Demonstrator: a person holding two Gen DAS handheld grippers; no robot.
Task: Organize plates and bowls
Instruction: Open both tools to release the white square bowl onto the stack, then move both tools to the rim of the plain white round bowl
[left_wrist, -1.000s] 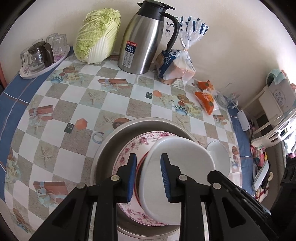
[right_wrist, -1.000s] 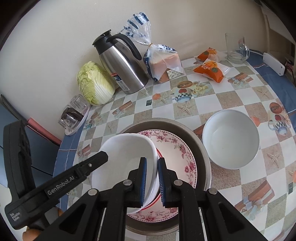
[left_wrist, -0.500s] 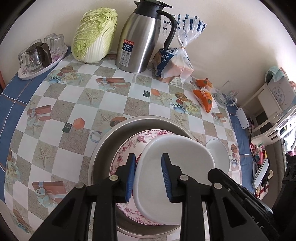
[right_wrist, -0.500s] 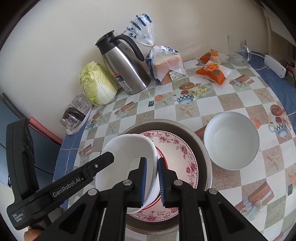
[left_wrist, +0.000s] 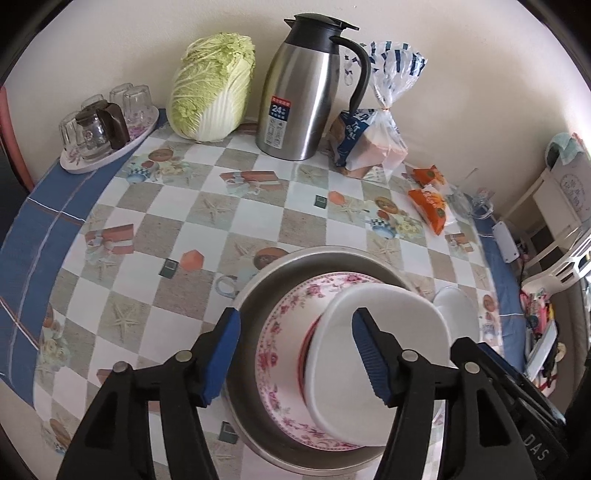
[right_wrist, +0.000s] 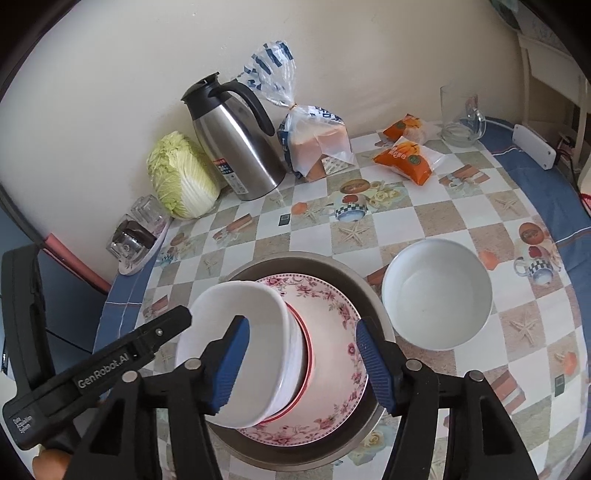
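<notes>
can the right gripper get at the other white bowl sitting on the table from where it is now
Probably yes. The lone white bowl sits upright beside the metal basin, with nothing above it, and the right gripper is opening off the stacked bowl, holding nothing.

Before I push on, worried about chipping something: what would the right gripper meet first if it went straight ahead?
Most likely the white bowl's rim: it sits between the opening jaws of the right gripper, untouched, stacked on the floral plate. Depth is hard to judge, so go slowly.
</notes>
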